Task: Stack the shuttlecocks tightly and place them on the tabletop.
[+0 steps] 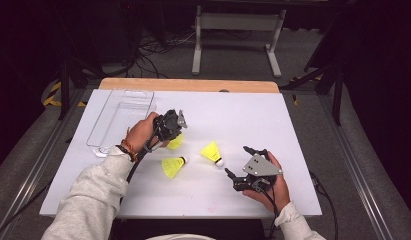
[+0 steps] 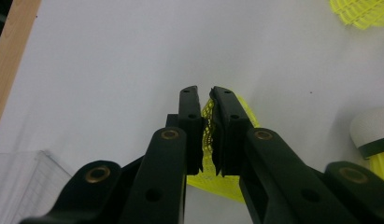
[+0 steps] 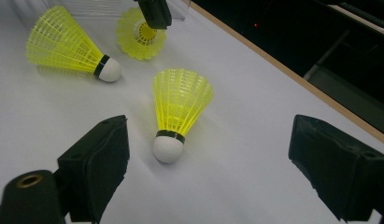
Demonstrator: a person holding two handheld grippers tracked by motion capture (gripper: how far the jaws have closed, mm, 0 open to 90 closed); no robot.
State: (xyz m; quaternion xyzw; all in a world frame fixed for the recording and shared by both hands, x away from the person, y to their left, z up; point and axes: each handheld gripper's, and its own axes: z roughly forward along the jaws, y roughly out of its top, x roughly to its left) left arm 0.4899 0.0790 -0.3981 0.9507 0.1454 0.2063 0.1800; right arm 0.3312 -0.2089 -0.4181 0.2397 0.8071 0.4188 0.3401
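Nearest us, our right claw [image 1: 239, 161] stands spread, a shuttlecock [image 3: 176, 109] lying just ahead, cork toward it; left claw [image 2: 206, 91] pinches another shuttlecock's skirt [image 2: 209, 122].

Overhead light is brightening the white table [image 1: 243, 120] evenly while the surroundings are lying in darkness. Shuttlecocks [image 3: 181, 105] are casting soft, faint shadows. The high view is looking slightly soft; near jaws are blurring mildly.

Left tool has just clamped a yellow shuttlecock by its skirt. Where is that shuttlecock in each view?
High view: clamped shuttlecock left of centre, under the left tool.
Left gripper view: centre, skirt pinched between the jaws.
Right gripper view: top centre.
Shared landmark: clear tray.
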